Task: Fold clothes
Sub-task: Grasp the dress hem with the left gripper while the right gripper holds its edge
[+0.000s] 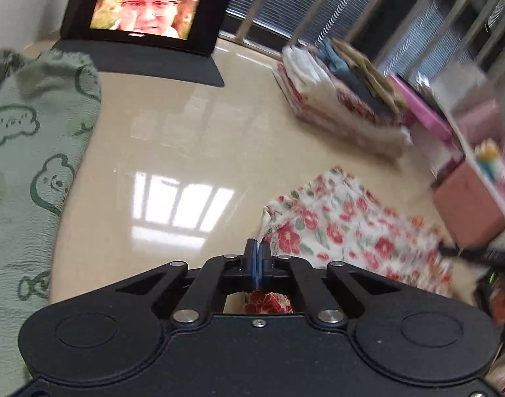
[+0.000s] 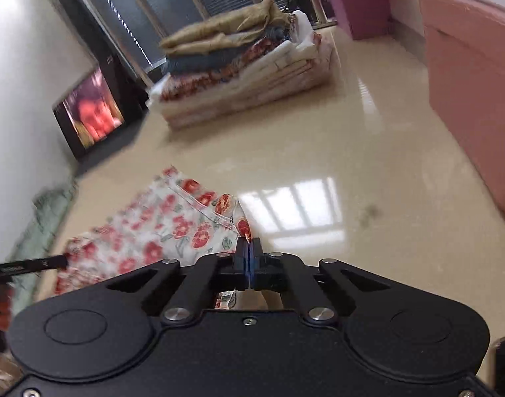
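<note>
A white cloth with red flowers (image 1: pixel 345 228) lies spread on the glossy beige table (image 1: pixel 173 145). My left gripper (image 1: pixel 259 248) is shut on the cloth's left corner, and a pinch of fabric shows between the blue pads. In the right wrist view the same floral cloth (image 2: pixel 153 231) stretches to the left, and my right gripper (image 2: pixel 249 248) is shut on its right corner. The other gripper's black fingers (image 2: pixel 30 264) show at the far left edge of that view.
A stack of folded clothes (image 1: pixel 345 99) (image 2: pixel 239 69) sits at the back of the table. A green towel with bear outlines (image 1: pixel 30 165) lies at the left. A tablet (image 1: pixel 150 3) stands behind. Pink boxes (image 1: pixel 467 198) (image 2: pixel 471 82) stand at the right.
</note>
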`<action>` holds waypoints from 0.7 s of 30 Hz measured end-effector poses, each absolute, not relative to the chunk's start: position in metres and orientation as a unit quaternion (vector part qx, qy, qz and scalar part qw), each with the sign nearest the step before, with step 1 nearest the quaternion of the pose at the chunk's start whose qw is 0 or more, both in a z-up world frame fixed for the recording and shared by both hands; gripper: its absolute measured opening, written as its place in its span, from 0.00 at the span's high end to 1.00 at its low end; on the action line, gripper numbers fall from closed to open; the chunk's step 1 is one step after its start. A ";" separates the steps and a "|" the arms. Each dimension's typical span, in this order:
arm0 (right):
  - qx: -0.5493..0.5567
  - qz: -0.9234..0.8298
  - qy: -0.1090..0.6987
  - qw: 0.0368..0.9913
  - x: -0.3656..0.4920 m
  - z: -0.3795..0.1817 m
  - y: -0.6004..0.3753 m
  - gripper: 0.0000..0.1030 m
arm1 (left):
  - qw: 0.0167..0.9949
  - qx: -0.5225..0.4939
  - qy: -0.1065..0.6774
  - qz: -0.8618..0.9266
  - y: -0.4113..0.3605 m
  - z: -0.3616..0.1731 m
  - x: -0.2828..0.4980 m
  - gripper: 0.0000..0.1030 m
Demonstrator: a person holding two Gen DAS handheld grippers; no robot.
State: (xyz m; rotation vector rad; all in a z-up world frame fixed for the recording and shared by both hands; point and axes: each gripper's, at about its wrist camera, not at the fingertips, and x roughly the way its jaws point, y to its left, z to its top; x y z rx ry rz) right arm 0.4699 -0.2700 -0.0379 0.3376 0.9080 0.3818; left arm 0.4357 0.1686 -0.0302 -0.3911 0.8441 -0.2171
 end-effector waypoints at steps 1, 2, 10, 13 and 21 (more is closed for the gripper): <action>0.165 0.174 0.441 0.865 0.474 -0.043 -0.271 1.00 | 0.886 -0.194 0.411 -0.095 0.170 -0.035 0.439 0.99; 0.169 0.165 0.446 0.863 0.478 -0.049 -0.273 1.00 | 0.886 -0.198 0.409 -0.094 0.170 -0.038 0.441 0.99; 0.186 0.152 0.397 0.886 0.479 -0.051 -0.277 0.95 | 0.907 -0.208 0.361 -0.066 0.169 -0.028 0.434 0.84; 0.177 0.141 0.372 0.900 0.466 -0.038 -0.281 0.75 | 0.924 -0.171 0.337 -0.051 0.165 -0.016 0.419 0.37; 0.059 0.227 0.360 0.903 0.423 -0.022 -0.249 0.77 | 0.930 -0.053 0.338 -0.135 0.116 -0.016 0.388 0.88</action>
